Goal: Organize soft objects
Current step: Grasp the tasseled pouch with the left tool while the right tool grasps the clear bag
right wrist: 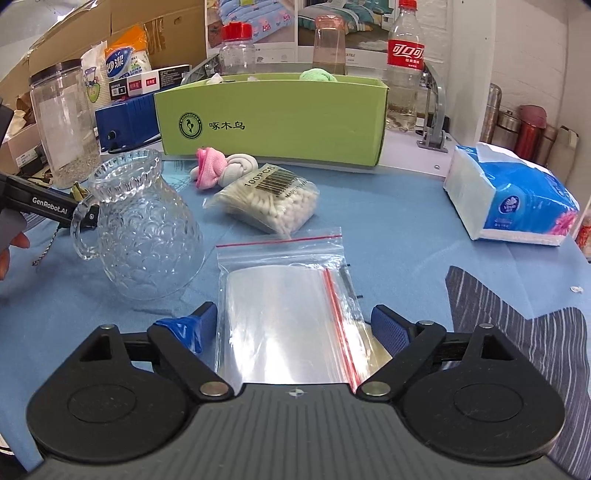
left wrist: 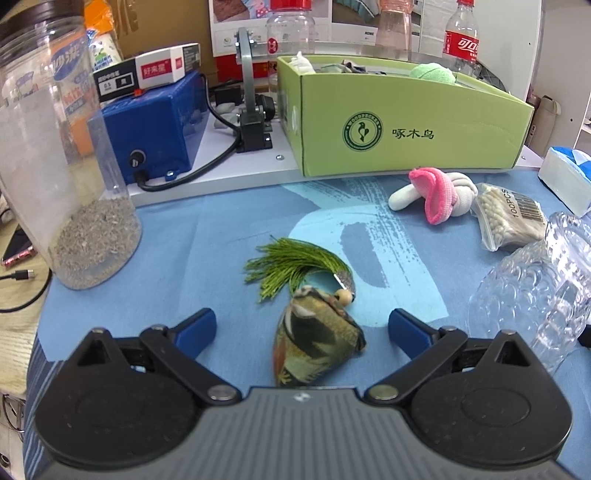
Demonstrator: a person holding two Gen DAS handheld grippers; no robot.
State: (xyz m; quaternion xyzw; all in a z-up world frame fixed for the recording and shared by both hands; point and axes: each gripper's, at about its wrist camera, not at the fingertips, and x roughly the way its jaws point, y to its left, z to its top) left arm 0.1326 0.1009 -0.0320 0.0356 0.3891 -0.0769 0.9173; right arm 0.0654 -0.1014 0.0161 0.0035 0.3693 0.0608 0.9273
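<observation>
One sachet (left wrist: 317, 336) | between left gripper (left wrist: 302, 328) fingers | untouched, jaws wide

Cluttered workshop desk: blue power supply (left wrist: 155, 125), cardboard boxes (right wrist: 92, 33), clamp bracket (left wrist: 251, 110).

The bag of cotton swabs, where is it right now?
The bag of cotton swabs lies on the blue cloth mid-table in the right wrist view, just in front of the pink and white knotted sock and right of the glass pitcher.
</observation>
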